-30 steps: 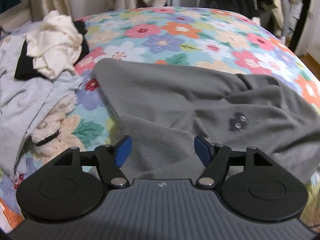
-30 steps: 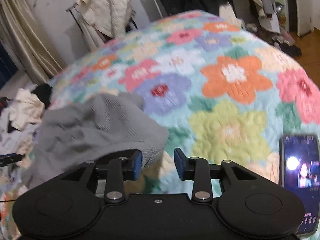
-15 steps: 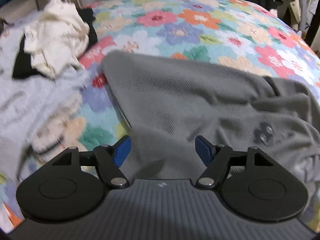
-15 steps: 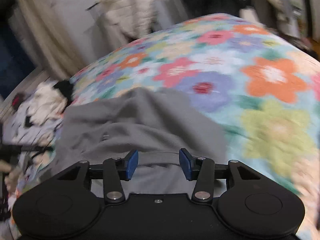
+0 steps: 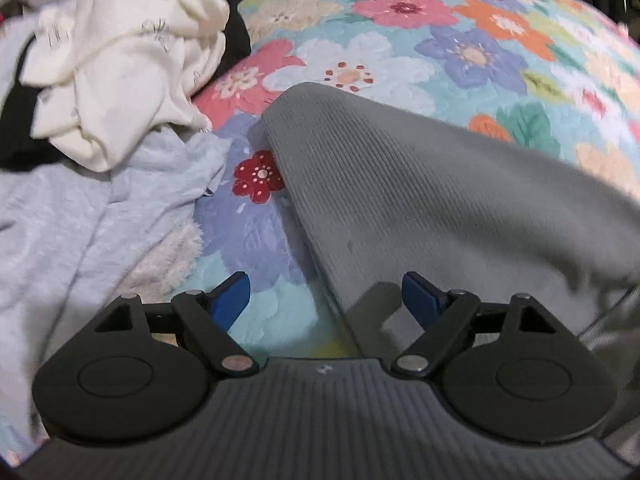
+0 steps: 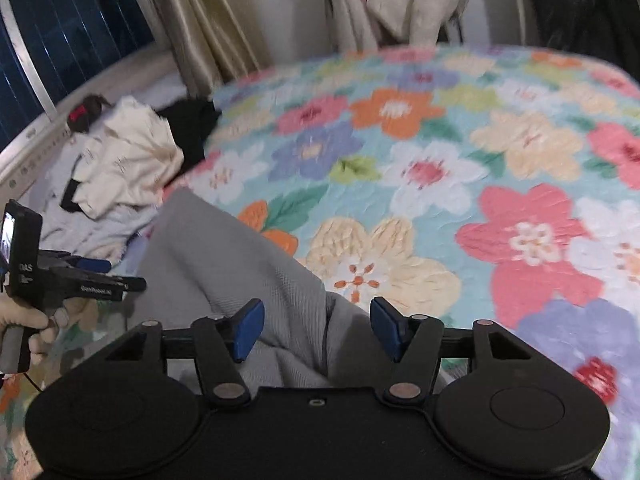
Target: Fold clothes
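Left gripper (image 5: 326,298): your jaws opening wider, now over grey garment (image 5: 420,200) left edge | Right gripper (image 6: 316,330): swung left, jaws opening, garment fold between them, unpinched | Phone gone from your view

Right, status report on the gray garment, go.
Left gripper and right gripper both opening, pads clear of cloth. Gray garment lies on the floral quilt, not yet folded. Clothes pile sits close beside its left edge.

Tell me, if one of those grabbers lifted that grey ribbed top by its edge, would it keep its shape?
Probably not. The grey ribbed top already lies in soft folds on the floral bedspread, so it would likely droop. Its knit looks thick, so perhaps weighty, and unlikely to slip.
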`<state>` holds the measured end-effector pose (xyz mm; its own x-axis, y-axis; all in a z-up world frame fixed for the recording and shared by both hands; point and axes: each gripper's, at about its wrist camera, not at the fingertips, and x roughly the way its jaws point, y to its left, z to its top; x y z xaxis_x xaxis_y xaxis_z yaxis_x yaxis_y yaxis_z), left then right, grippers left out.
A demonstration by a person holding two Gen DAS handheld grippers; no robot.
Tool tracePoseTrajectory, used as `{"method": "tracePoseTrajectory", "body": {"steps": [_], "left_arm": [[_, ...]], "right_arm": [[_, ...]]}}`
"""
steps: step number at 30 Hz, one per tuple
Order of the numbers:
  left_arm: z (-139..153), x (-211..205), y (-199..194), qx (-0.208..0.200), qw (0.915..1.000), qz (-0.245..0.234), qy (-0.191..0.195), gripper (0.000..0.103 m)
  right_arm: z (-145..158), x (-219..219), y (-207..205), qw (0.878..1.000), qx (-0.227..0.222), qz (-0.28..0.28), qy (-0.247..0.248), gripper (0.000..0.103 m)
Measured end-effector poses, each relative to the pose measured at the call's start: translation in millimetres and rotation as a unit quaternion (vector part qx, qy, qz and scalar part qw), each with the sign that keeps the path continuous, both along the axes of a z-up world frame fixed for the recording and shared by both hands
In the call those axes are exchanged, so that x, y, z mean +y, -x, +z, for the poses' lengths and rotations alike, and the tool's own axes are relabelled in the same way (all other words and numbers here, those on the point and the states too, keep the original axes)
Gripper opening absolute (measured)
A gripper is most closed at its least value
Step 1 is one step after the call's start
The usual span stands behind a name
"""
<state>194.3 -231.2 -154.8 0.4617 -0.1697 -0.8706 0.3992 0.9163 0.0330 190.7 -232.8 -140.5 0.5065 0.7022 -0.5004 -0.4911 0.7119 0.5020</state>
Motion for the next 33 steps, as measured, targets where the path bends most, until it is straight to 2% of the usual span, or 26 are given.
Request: {"method": "tracePoseTrajectory", "body": {"steps": [4,7,10,12,15,16,19,21,26,30,33], "left_arm": [[-5,-4,-16,0.028,0.9991,0.013,0.03,0.083],[-4,-15,-17,0.027,0.9984,0.008,0.05,0.083],[3,-31,-5,0.014,0.9974,-0.024,0.067,0.083],[10,-44,10,-0.006,0.9962,-0.052,0.07,0.083],[19,-54,34,-0.023,0.9933,-0.079,0.081,0.083],[20,-57,39,-0.024,0.9932,-0.085,0.076,0.083],[22,-67,55,-0.033,0.9934,-0.103,0.04,0.083],[26,-68,56,-0.021,0.9938,-0.096,0.053,0.083],[41,-69,51,-0.004,0.9921,-0.064,0.108,0.083],[48,-78,51,-0.01,0.9903,-0.078,0.114,0.083],[45,-83,56,-0.002,0.9891,-0.093,0.115,0.083]], "right_arm": [[-13,30,-23,0.997,0.053,0.061,-0.001,0.066],[-22,49,-32,0.996,0.055,0.064,0.033,0.066],[-33,62,-42,0.994,0.068,0.076,0.046,0.067],[-35,69,-44,0.993,0.062,0.082,0.054,0.075],[-33,80,-38,0.992,0.027,0.097,0.078,0.074],[-32,84,-34,0.99,0.012,0.107,0.089,0.073],[-26,89,-22,0.986,-0.023,0.132,0.102,0.05],[-22,86,-13,0.985,-0.039,0.135,0.097,0.025],[-1,62,18,0.989,-0.086,0.103,0.056,0.021],[11,65,48,0.986,-0.119,0.1,0.056,0.021],[10,67,67,0.986,-0.117,0.112,0.041,0.021]]}}
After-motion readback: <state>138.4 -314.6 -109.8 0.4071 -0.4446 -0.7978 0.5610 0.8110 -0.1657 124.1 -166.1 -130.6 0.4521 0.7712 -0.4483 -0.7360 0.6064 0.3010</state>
